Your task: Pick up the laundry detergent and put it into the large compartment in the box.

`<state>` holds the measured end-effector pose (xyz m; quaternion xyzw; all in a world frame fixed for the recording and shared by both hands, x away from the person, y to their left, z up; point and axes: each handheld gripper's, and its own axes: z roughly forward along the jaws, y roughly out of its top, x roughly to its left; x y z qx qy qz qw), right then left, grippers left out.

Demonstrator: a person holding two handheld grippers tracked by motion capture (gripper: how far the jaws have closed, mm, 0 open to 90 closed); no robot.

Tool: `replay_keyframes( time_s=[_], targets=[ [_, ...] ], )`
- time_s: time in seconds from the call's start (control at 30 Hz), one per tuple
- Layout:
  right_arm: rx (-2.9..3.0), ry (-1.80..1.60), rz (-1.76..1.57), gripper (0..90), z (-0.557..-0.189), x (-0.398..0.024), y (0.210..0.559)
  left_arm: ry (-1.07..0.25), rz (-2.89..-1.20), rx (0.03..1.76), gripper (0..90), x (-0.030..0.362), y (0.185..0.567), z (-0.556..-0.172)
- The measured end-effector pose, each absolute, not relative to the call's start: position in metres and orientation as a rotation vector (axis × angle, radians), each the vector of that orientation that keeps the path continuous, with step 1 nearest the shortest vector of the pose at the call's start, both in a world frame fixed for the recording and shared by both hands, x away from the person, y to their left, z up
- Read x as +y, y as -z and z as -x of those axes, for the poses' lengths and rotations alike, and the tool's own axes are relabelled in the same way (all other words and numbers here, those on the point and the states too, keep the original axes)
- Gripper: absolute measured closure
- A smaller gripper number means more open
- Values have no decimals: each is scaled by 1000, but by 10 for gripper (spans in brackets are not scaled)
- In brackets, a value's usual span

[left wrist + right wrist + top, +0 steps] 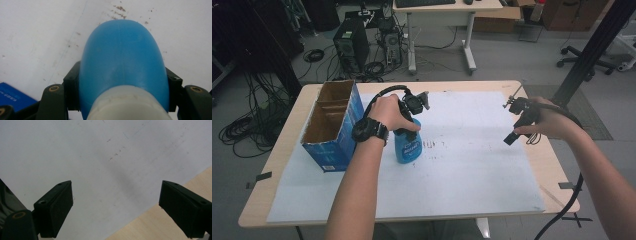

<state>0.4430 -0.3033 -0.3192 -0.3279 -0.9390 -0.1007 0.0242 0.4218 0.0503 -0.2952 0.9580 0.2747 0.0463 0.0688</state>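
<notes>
Setting: white sheet [472, 165] spread over a wooden table [552, 165], seen from above; office floor, cables and a computer tower beyond.
Bottle: blue plastic bottle [407, 146] with a white collar, standing upright on the sheet, left of centre. Long axis vertical.
Left claw [404, 131]: clenched on the bottle's shoulder from above. In the left gripper view, black pads [72, 90] pressed against both flanks of the blue bottle [122, 65], white collar nearest the camera, stained sheet below.
Left hand [387, 112]: wrapped over the claw's body, black wristwatch on the wrist, cable arching up behind.
Box: open blue cardboard box [332, 125] with inner dividers, standing just beside the bottle on its left, mouth facing up. Blue corner of it at the lower left of the left gripper view.
Right claw [514, 122]: released, jaws spread wide with nothing between them; in the right gripper view, bare sheet and the table's wooden edge beneath. Held well apart from the bottle, near the right edge.
Key relation: bottle directly under the left claw, gripped across its width, axis in line with the claw's approach. Box lies to the left, on the left hand's side; left hand far nearer to both than the right.
Likely next move: a straight lift, then a short carry leftward over the box's open compartments, keeping the bottle upright.
Risk: smooth rounded shoulder may slip in the pads.
</notes>
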Motion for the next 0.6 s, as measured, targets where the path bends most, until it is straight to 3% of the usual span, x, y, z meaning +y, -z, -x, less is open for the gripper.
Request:
replay_keyframes(
  time_s=[0.6],
  targets=[
    [-2902,309,1013,118,-443,-306,321,-71,-2871,924,372,51,295,-424]
  ],
)
